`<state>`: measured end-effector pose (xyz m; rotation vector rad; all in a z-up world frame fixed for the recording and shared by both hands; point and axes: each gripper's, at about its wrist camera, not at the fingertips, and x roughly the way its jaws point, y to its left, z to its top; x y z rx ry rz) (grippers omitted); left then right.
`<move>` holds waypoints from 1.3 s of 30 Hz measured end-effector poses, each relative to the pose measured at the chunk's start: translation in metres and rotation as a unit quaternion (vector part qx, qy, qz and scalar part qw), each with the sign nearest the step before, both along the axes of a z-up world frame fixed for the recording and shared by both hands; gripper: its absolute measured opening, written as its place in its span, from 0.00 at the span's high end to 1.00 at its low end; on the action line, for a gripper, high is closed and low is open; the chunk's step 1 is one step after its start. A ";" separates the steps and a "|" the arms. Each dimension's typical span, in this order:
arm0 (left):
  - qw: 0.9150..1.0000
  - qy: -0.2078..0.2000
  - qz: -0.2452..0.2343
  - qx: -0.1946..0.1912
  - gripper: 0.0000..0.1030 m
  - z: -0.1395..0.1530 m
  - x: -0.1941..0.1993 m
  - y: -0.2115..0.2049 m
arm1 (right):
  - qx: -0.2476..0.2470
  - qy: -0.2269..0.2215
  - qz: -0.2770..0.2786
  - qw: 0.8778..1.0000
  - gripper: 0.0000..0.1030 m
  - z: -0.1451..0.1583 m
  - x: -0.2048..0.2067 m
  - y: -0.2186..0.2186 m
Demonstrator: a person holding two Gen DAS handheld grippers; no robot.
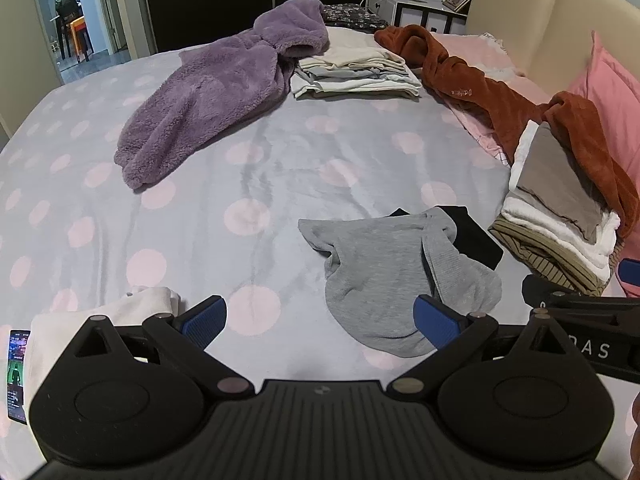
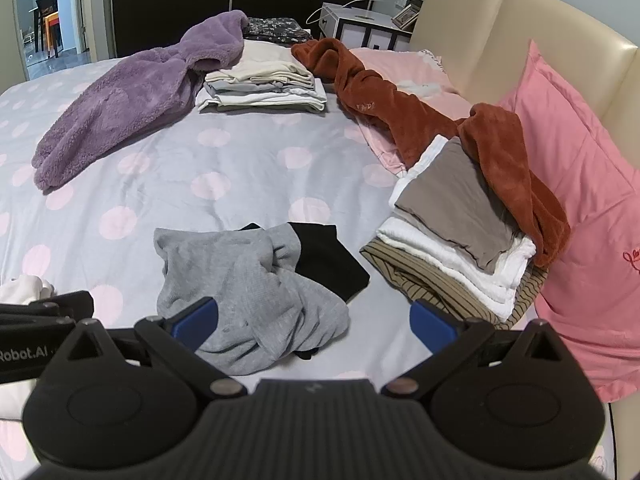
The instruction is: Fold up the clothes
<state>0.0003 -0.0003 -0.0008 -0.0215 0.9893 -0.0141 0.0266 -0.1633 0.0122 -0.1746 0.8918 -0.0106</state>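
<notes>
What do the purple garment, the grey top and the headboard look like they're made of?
Purple garment: fluffy fleece, judging by its deep matte pile. Grey top: thin ribbed knit, probably cotton jersey, limp and creased. Headboard: cream leather or faux leather, smooth with a soft sheen and padded seams.

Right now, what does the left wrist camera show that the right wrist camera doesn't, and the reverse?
Only the left wrist view shows the lit phone screen at the bed's near edge, beside the crumpled white cloth.

Only the right wrist view shows the whole large pink pillow against the cream padded headboard.

Both show the crumpled grey knit garment overlapping a black piece, the fluffy purple robe, the rust fleece robe, two folded stacks, and both grippers open, holding nothing.
</notes>
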 end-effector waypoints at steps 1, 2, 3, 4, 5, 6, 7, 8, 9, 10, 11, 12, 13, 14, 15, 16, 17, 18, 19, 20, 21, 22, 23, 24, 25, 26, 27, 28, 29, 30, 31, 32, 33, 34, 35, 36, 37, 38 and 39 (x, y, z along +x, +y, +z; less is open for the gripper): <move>1.000 -0.002 0.000 -0.001 0.01 0.000 -0.001 0.000 | 0.001 0.000 0.000 1.000 0.00 0.001 0.000 0.000; 1.000 -0.005 0.001 -0.002 0.01 0.000 -0.002 0.001 | 0.001 0.000 -0.001 1.000 0.01 0.001 0.000 -0.001; 1.000 -0.008 0.001 -0.003 0.01 0.000 -0.003 0.001 | 0.001 0.000 -0.001 1.000 0.01 0.002 0.000 -0.002; 1.000 -0.008 0.002 -0.001 0.01 0.001 -0.002 0.000 | 0.000 -0.001 0.000 1.000 0.00 0.002 0.000 -0.002; 1.000 -0.007 0.002 -0.002 0.01 0.001 -0.002 0.001 | -0.001 -0.001 0.000 1.000 0.01 0.003 0.000 -0.003; 1.000 -0.007 0.002 -0.002 0.01 0.001 -0.003 0.001 | -0.002 -0.002 -0.001 1.000 0.01 0.003 -0.001 -0.003; 1.000 -0.007 0.001 -0.002 0.01 0.002 -0.003 0.001 | -0.003 -0.002 -0.001 1.000 0.00 0.001 -0.001 -0.002; 1.000 -0.006 0.001 -0.002 0.01 0.002 -0.003 0.000 | -0.003 -0.001 -0.002 1.000 0.00 0.001 -0.001 -0.002; 1.000 -0.006 0.001 -0.002 0.01 0.002 -0.003 0.000 | -0.004 -0.001 -0.002 1.000 0.00 0.000 -0.001 -0.001; 1.000 -0.006 0.000 -0.002 0.01 0.003 -0.003 0.000 | -0.004 -0.001 -0.003 1.000 0.00 -0.001 0.000 -0.001; 1.000 -0.006 0.000 -0.002 0.01 0.003 -0.003 0.000 | -0.005 -0.001 -0.003 1.000 0.00 -0.001 0.001 0.000; 1.000 -0.006 0.000 -0.002 0.01 0.004 -0.004 0.000 | -0.005 -0.001 -0.003 1.000 0.01 -0.001 0.000 0.001; 1.000 -0.005 0.000 -0.002 0.01 0.004 -0.003 0.000 | -0.004 -0.001 -0.004 1.000 0.01 0.000 -0.001 0.001; 1.000 -0.004 0.000 -0.002 0.01 0.005 -0.003 0.000 | -0.004 -0.001 -0.004 1.000 0.00 0.000 0.000 0.001; 1.000 -0.004 0.000 -0.001 0.01 0.004 -0.003 0.000 | -0.003 0.000 -0.004 1.000 0.01 0.000 0.000 0.002; 1.000 -0.004 0.001 -0.001 0.01 0.004 -0.003 0.000 | -0.003 0.000 -0.004 1.000 0.00 0.000 0.000 0.002; 1.000 -0.004 0.001 -0.001 0.01 0.004 -0.003 -0.001 | -0.002 0.000 -0.004 1.000 0.00 0.000 0.000 0.001; 1.000 -0.003 0.001 0.000 0.01 0.004 -0.003 -0.001 | -0.001 0.000 -0.004 1.000 0.01 0.000 0.000 0.001; 1.000 -0.003 0.001 0.000 0.01 0.004 -0.004 -0.001 | -0.002 0.001 -0.004 1.000 0.00 0.000 0.000 0.002; 1.000 -0.004 0.002 0.000 0.01 0.004 -0.004 -0.001 | -0.001 0.001 -0.004 1.000 0.01 -0.001 0.000 0.001; 1.000 -0.004 0.001 0.000 0.01 0.003 -0.004 -0.002 | -0.001 0.001 -0.004 1.000 0.01 -0.001 0.001 0.001; 1.000 -0.004 0.001 0.000 0.01 0.003 -0.004 -0.002 | 0.000 0.001 -0.004 1.000 0.01 -0.002 0.001 0.001; 1.000 -0.004 0.001 0.000 0.01 0.003 -0.003 -0.002 | 0.000 0.002 -0.004 1.000 0.00 -0.002 0.002 0.000; 1.000 -0.003 0.001 -0.001 0.01 0.003 -0.003 -0.002 | 0.000 0.002 -0.005 1.000 0.00 -0.002 0.002 0.000; 1.000 -0.003 0.001 -0.001 0.01 0.003 -0.002 -0.002 | 0.000 0.002 -0.005 1.000 0.00 -0.002 0.002 0.000; 1.000 -0.003 0.001 -0.001 0.01 0.003 -0.002 -0.002 | -0.001 0.002 -0.005 1.000 0.00 -0.003 0.002 0.000; 1.000 -0.003 0.000 -0.001 0.01 0.003 -0.002 -0.002 | -0.001 0.002 -0.005 1.000 0.00 -0.003 0.003 0.001; 1.000 -0.003 0.000 -0.001 0.01 0.003 -0.002 -0.002 | -0.002 0.002 -0.004 1.000 0.00 -0.004 0.003 0.001; 1.000 -0.003 0.000 -0.001 0.01 0.003 -0.002 -0.002 | -0.002 0.002 -0.005 1.000 0.01 -0.004 0.003 0.001; 1.000 -0.002 0.000 -0.001 0.01 0.003 -0.001 -0.002 | -0.002 0.002 -0.005 1.000 0.01 -0.004 0.003 0.002; 1.000 -0.002 0.000 -0.001 0.01 0.003 -0.001 -0.002 | -0.002 0.002 -0.005 1.000 0.01 -0.004 0.003 0.002; 1.000 -0.002 0.001 -0.001 0.01 0.003 -0.001 -0.002 | -0.002 0.002 -0.005 1.000 0.00 -0.004 0.003 0.002; 1.000 -0.002 0.001 -0.001 0.01 0.003 -0.001 -0.002 | -0.002 0.002 -0.004 1.000 0.00 -0.004 0.003 0.002; 1.000 -0.002 0.001 -0.001 0.01 0.003 -0.001 -0.002 | -0.002 0.002 -0.004 1.000 0.01 -0.004 0.003 0.002; 1.000 -0.002 0.001 -0.001 0.01 0.002 -0.001 -0.002 | -0.002 0.002 -0.004 1.000 0.01 -0.004 0.004 0.002; 1.000 -0.002 0.002 -0.001 0.01 0.002 -0.001 -0.003 | -0.002 0.002 -0.004 1.000 0.01 -0.004 0.004 0.002; 1.000 -0.002 0.001 -0.001 0.01 0.002 -0.001 -0.003 | -0.002 0.002 -0.004 1.000 0.00 -0.004 0.004 0.001; 1.000 -0.002 0.001 -0.001 0.01 0.002 -0.001 -0.003 | -0.003 0.002 -0.004 1.000 0.01 -0.005 0.004 0.001; 1.000 -0.001 0.000 -0.001 0.01 0.002 -0.001 -0.004 | -0.003 0.002 -0.003 1.000 0.00 -0.005 0.004 0.001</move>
